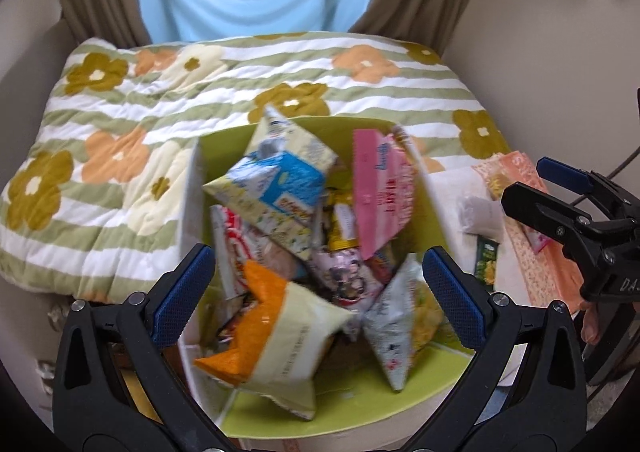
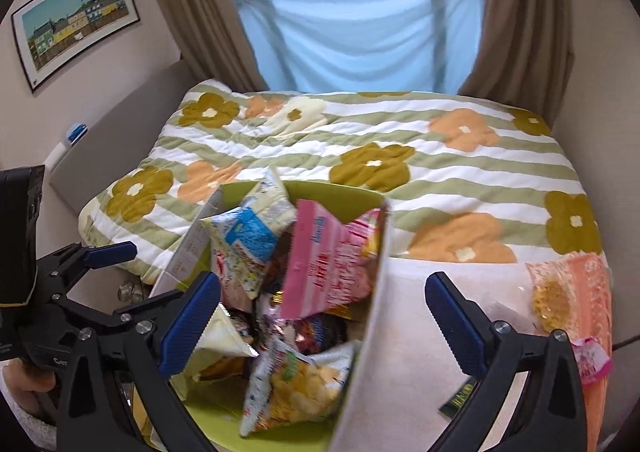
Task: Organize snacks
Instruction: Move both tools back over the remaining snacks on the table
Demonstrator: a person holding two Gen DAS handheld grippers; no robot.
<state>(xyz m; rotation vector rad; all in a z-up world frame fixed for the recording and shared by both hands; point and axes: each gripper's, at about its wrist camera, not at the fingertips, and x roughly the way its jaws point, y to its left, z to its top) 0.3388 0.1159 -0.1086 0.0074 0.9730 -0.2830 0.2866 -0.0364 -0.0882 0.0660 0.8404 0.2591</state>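
1. Sorting starts at the green box (image 1: 404,400), low in the centre of both frames, crammed with snack bags: a pink packet (image 1: 380,191) and a blue-and-white bag (image 1: 280,175) stand highest.
2. Loose packets (image 2: 576,308) are seen at the right frame edge on a white surface (image 2: 420,336).
3. Left gripper (image 1: 320,292) and right gripper (image 2: 324,324) are both spread wide and hold nothing.
4. One upright bag should be pinched by its top seam, judged least likely to crush.

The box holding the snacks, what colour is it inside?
Lime green inside the box, white outside; the left wrist view shows it best.
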